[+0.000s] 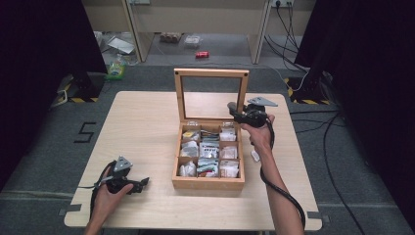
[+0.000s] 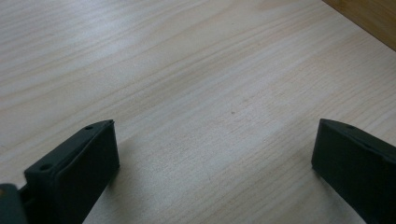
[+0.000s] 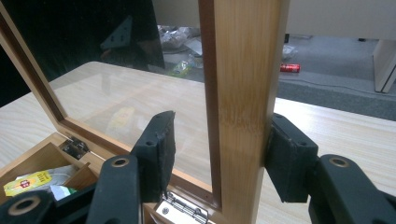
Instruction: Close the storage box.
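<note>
Both black tools, left tool point(image 1: 138, 185) and right tool point(image 1: 230, 106), carry grey three-cornered plates and trailing black cables

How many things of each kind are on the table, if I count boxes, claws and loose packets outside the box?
Wooden box: 1
Claws: 2, the left claw and the right claw
Small white packet beside the box: 1
Total: 4

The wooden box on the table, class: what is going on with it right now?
A person holds a claw in each hand. The right claw straddles the right side post of the box's upright glass lid; one pad touches the post, the other stands off. The wooden box is open, its compartments full of small packets. The left claw rests open over the bare table.
</note>
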`<action>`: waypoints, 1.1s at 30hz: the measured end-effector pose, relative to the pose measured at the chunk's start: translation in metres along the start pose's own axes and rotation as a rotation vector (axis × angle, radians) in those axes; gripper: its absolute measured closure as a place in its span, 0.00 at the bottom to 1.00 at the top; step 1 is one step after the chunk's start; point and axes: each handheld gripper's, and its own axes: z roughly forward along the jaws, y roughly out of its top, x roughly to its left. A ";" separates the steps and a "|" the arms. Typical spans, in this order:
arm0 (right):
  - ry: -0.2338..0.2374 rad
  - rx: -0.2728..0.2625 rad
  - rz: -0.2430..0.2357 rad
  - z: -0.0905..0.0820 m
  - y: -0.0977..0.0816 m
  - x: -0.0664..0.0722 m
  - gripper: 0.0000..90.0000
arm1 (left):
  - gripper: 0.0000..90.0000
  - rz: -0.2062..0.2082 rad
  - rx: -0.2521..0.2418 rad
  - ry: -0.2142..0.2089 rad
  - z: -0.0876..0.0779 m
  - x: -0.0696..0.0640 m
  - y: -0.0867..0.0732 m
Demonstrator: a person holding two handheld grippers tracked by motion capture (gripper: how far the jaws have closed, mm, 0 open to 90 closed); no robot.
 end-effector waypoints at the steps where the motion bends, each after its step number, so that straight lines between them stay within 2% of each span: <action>1: 0.001 -0.001 0.001 -0.001 0.000 0.000 0.53 | 0.00 0.000 0.000 0.000 0.000 0.000 0.000; 9: 0.007 -0.018 0.002 -0.007 -0.002 0.002 0.54 | 0.00 0.000 0.000 -0.001 0.000 0.000 0.000; 28: 0.015 0.007 -0.019 -0.024 -0.003 0.007 0.56 | 0.00 0.000 -0.001 -0.001 0.000 0.000 0.000; 33: 0.015 -0.009 -0.012 -0.031 -0.002 0.007 0.58 | 0.00 0.000 -0.001 -0.001 0.000 0.000 0.000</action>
